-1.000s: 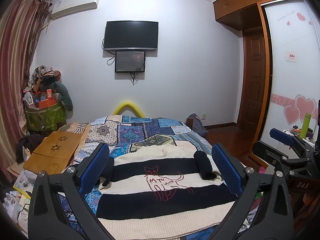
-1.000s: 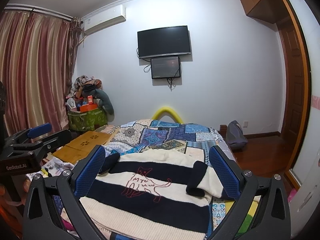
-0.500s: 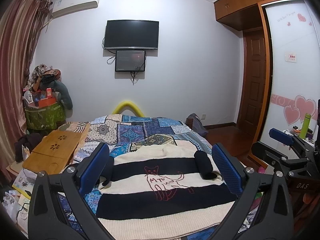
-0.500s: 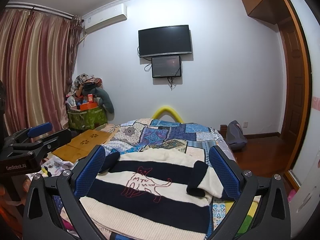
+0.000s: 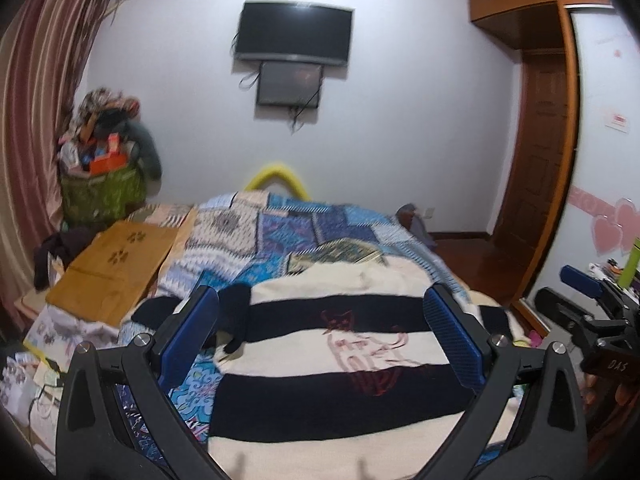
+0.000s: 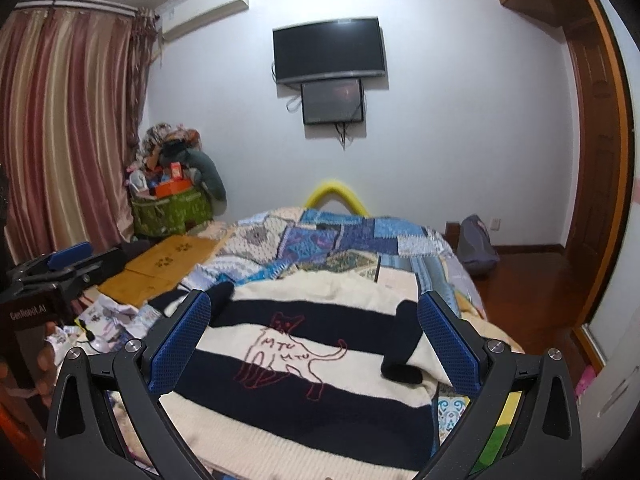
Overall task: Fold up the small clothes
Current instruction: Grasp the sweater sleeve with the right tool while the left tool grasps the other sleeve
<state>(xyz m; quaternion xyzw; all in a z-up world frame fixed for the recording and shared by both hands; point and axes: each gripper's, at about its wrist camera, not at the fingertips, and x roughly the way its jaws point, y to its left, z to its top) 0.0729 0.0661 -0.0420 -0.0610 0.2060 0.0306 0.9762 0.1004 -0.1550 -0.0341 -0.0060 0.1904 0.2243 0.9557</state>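
A cream and navy striped knitted sweater (image 6: 304, 364) with a red outlined cat drawn on its chest lies flat, front up, across the near end of a bed covered by a blue patchwork quilt (image 6: 344, 240). Its 2 dark-cuffed sleeves are folded inward over the body, 1 near each side edge. The left gripper (image 5: 320, 338) hovers above the sweater's near hem with its 2 blue-padded fingers (image 5: 188, 336) spread wide and nothing between them. The right gripper (image 6: 314, 346) hangs over the same garment, its fingers (image 6: 448, 344) likewise wide apart and empty. A tan wooden lap desk (image 5: 116, 260) rests at the bed's left edge, and a black wall-mounted television (image 6: 330, 54) hangs beyond the far end.
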